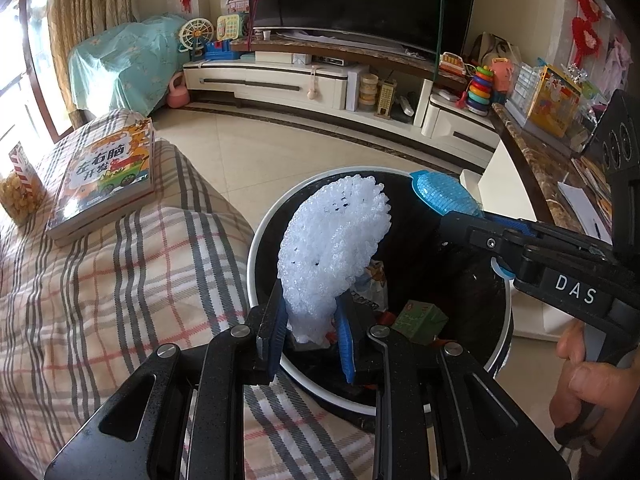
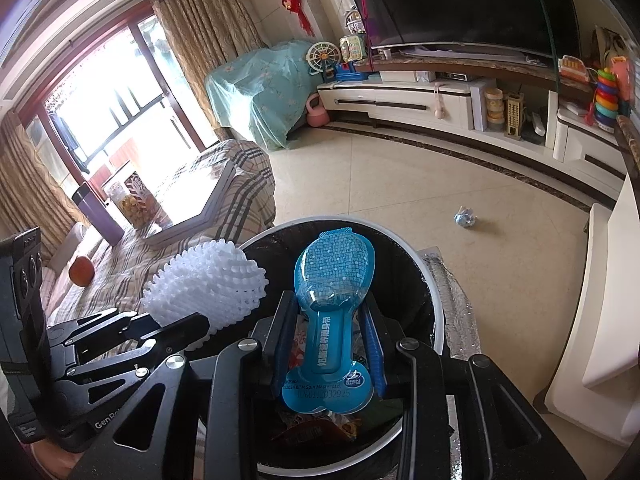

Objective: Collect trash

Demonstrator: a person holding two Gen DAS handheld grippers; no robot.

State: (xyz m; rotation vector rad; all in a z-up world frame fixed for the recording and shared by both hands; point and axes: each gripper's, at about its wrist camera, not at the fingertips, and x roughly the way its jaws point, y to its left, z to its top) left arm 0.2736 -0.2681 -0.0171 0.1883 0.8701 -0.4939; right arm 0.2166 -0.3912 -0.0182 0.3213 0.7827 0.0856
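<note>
Bin (image 1: 256,248) part-filled | left gripper (image 1: 310,334) clenched on foam net (image 1: 334,248), right gripper (image 2: 330,344) clenched on blue wrapper (image 2: 332,304), both above bin | crumpled scrap (image 2: 465,217) remains on far floor

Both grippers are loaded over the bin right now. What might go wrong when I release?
The white foam net in the left gripper hangs near the trash bin's rim on the sofa side; being light, it may drift outside. The blue plastic package in the right gripper is long and might catch on the rim.
</note>
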